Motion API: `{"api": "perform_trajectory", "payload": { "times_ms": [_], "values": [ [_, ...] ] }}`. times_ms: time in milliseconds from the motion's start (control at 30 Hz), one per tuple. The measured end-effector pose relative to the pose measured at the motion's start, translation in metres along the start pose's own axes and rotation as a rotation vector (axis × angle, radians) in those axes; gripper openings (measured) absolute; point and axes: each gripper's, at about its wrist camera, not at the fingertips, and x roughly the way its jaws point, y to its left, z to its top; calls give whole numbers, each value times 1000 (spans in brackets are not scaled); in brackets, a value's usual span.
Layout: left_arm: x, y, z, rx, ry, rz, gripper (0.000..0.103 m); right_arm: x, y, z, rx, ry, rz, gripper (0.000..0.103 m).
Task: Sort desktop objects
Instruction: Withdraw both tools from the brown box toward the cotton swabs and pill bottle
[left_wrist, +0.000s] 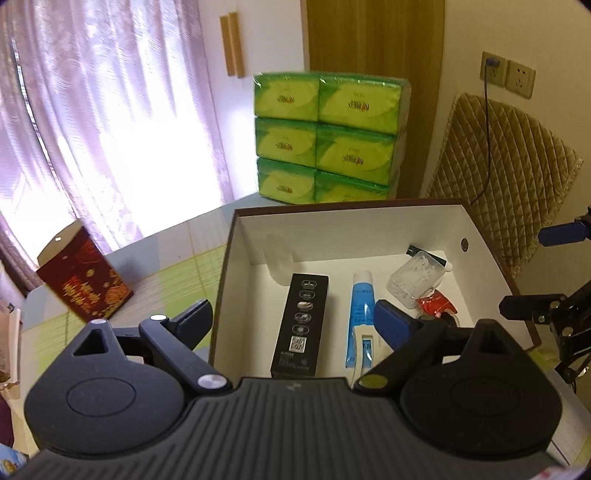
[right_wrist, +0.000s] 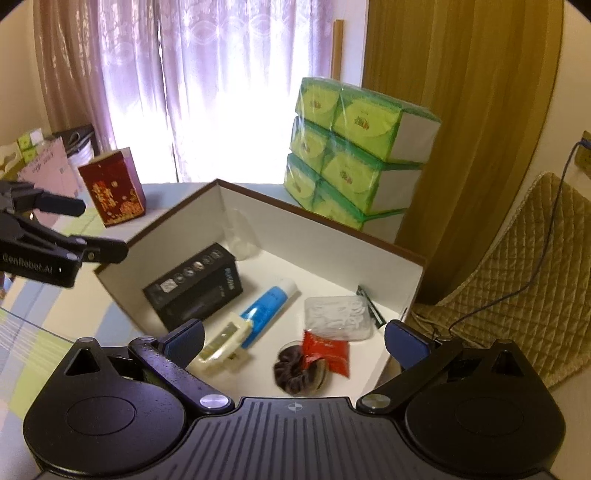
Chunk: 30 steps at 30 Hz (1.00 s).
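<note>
On the tabletop, near its far left corner, a red box stands up by itself. Next comes the big white box with brown edges, and all the little things lie inside it. By its left wall is a black carton. Beside that lies a blue tube, and a cream clip touches the tube's near end. Further right is a clear case full of small white bits, with a red packet and a dark hair band just in front of it. A thin dark thing peeks out behind the clear case, but I cannot tell what it is. Behind the white box, at the far edge of the tabletop, green tissue packs are piled high. My left gripper hangs over the white box with its jaws wide apart and nothing between them. My right gripper hangs over the box too, jaws wide apart and holding nothing.
</note>
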Motion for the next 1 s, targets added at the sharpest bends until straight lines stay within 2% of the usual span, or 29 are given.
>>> {"api": "perform_trajectory", "payload": {
  "times_ms": [167, 467, 600, 1000],
  "values": [
    [-24, 1, -16, -43, -18, -1, 92, -14, 14, -8, 15, -12, 1, 101],
    [-59, -4, -42, -66, -42, 46, 92, -32, 35, -26, 26, -5, -3, 101],
    [-66, -7, -56, -69, -27, 69, 92, -35, 44, -37, 31, 11, 12, 101],
    [-77, -11, -98, -137, 49, 56, 92, -35, 63, -67, 58, 77, 53, 101]
  ]
}}
